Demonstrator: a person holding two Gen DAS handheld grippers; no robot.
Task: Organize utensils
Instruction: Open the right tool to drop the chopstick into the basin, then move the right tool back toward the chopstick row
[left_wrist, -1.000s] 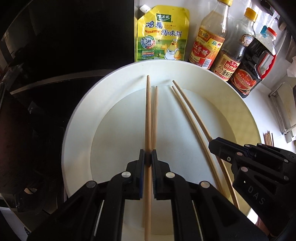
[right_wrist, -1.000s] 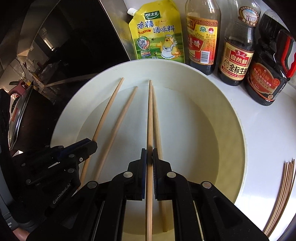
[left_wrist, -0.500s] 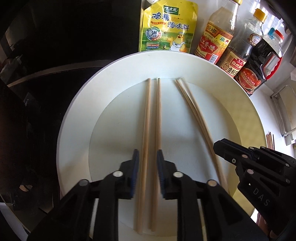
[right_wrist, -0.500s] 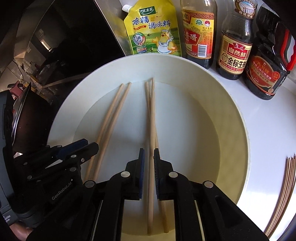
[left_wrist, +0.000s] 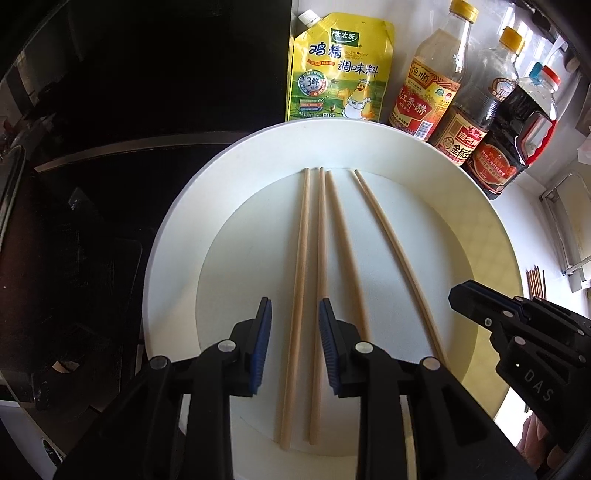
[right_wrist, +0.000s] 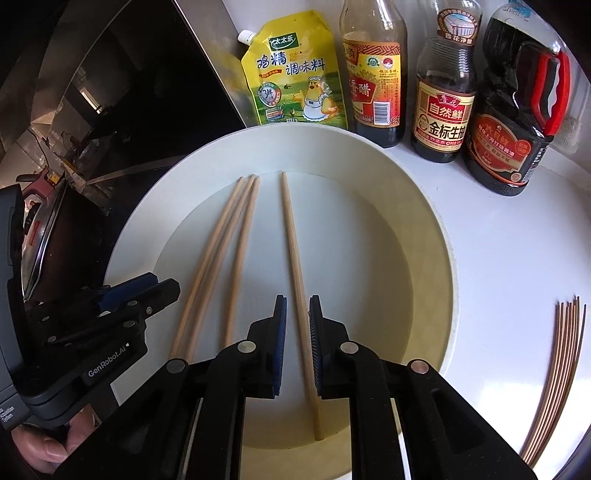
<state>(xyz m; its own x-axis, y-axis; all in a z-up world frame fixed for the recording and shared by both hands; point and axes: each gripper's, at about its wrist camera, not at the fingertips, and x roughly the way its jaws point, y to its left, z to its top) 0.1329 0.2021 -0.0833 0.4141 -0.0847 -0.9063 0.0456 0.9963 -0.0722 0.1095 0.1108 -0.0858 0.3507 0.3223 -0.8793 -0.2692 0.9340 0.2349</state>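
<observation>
Several wooden chopsticks lie on a big white plate, also in the right wrist view. In the left wrist view two chopsticks lie side by side under my open left gripper, a third leans against them, and a fourth lies apart to the right. My right gripper is open over that single chopstick; the other three lie left of it. Each gripper shows in the other's view, the right and the left.
A yellow seasoning pouch and three sauce bottles stand behind the plate. A black cooktop lies to the left. A bundle of thin skewers lies on the white counter right of the plate.
Both grippers opened and let go of their chopstick pairs, which now lie flat on the plate. Both grippers pulled back a little. The right pair has split apart.
</observation>
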